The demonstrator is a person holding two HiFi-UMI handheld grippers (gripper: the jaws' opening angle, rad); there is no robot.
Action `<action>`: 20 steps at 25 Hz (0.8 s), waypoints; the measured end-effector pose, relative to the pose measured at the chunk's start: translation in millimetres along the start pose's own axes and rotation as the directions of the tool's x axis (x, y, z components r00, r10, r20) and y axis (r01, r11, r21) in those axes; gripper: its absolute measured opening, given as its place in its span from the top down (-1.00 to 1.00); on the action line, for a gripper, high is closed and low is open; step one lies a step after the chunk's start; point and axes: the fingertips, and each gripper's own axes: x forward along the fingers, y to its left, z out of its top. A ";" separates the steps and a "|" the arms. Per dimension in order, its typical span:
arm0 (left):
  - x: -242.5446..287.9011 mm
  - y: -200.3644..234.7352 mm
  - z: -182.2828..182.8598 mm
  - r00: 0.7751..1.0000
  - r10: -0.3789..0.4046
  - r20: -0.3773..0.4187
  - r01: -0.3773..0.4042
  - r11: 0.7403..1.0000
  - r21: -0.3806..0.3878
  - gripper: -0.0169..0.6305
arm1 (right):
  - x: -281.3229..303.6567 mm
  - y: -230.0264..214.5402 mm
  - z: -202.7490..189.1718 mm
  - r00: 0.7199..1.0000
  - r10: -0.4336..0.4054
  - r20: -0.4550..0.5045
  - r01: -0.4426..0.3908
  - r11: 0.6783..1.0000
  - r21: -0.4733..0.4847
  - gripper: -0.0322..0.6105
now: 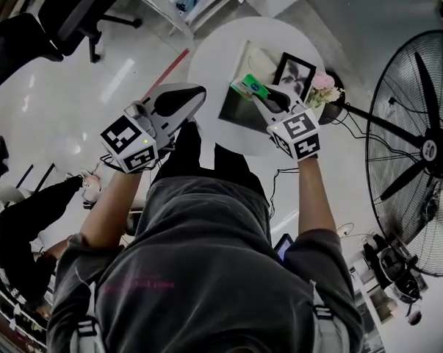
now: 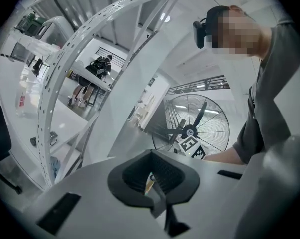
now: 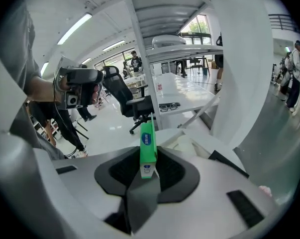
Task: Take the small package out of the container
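Note:
My right gripper [image 1: 259, 94] is shut on the small green package [image 1: 248, 87], holding it in the air over the round white table [image 1: 206, 65]. In the right gripper view the package [image 3: 148, 151] stands upright, pinched at its lower end between the dark pads [image 3: 172, 173]. The open container [image 1: 239, 110], a white box with a dark inside, lies on the table just beyond and below the package. To the left, my left gripper [image 1: 195, 94] hovers off the table's edge with its jaws together and nothing in them; its own view shows the pads [image 2: 169, 176] meeting.
A framed picture [image 1: 294, 73] and a small bunch of pink flowers [image 1: 323, 87] stand on the table's right side. A big floor fan [image 1: 419, 149] is close on the right. Office chairs [image 1: 74, 13], a shelving rack [image 2: 65, 83] and people are about.

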 end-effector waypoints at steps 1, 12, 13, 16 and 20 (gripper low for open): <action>-0.5 -1.4 4.0 1.000 -0.004 0.000 0.004 1.000 0.007 0.90 | -3.8 -0.1 4.2 1.000 -0.006 0.013 0.006 1.000 0.009 0.58; -10.5 -15.4 51.1 0.998 -0.052 0.017 0.050 0.995 0.092 0.90 | -54.3 -0.3 67.9 0.974 -0.078 0.213 0.048 0.989 0.143 0.58; -10.8 -16.3 54.1 0.998 -0.056 0.018 0.054 0.994 0.096 0.90 | -60.0 0.3 74.8 0.967 -0.079 0.243 0.038 0.985 0.169 0.58; -9.2 -17.8 63.2 0.997 -0.074 0.021 0.072 0.991 0.112 0.90 | -77.1 -1.1 94.3 0.944 -0.100 0.314 0.032 0.976 0.215 0.58; -7.8 -18.3 73.9 0.995 -0.098 0.026 0.094 0.987 0.130 0.90 | -100.6 -2.3 118.4 0.914 -0.141 0.379 0.055 0.972 0.229 0.58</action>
